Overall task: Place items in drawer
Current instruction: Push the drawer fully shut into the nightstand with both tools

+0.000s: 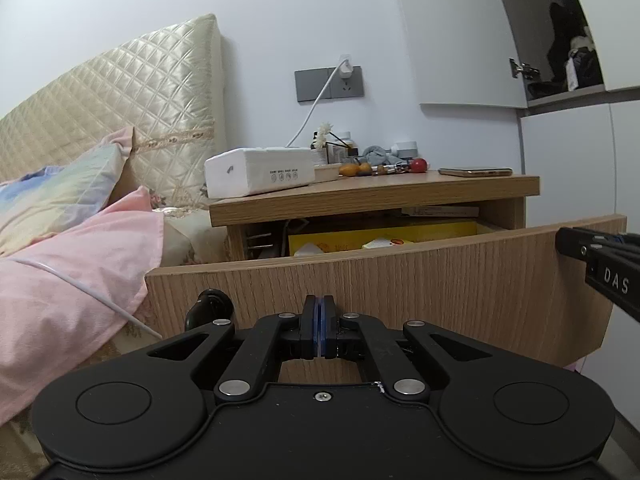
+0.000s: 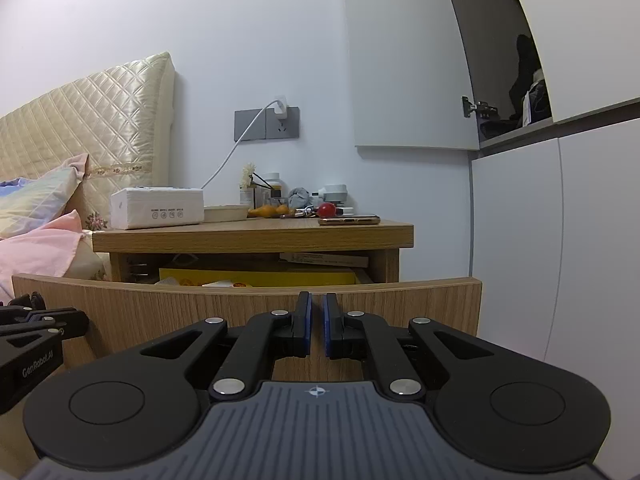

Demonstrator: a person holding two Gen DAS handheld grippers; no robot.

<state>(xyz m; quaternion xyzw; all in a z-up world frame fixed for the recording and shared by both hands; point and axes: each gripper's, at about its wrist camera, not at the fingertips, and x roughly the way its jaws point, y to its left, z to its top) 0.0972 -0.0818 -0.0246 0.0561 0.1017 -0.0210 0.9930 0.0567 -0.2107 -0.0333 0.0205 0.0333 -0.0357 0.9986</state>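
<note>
Wood-grain drawer front [image 2: 248, 304] stood pulled out; left gripper [image 1: 319, 326] faced it with pads pressed together, right gripper [image 2: 316, 326] slightly parted, both empty.

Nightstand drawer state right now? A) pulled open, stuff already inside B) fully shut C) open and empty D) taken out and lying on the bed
A: the drawer front stands forward of the nightstand, and a yellow box shows in the gap above its top edge; the left gripper is closed and empty, the right gripper slightly open in front of the panel.
</note>
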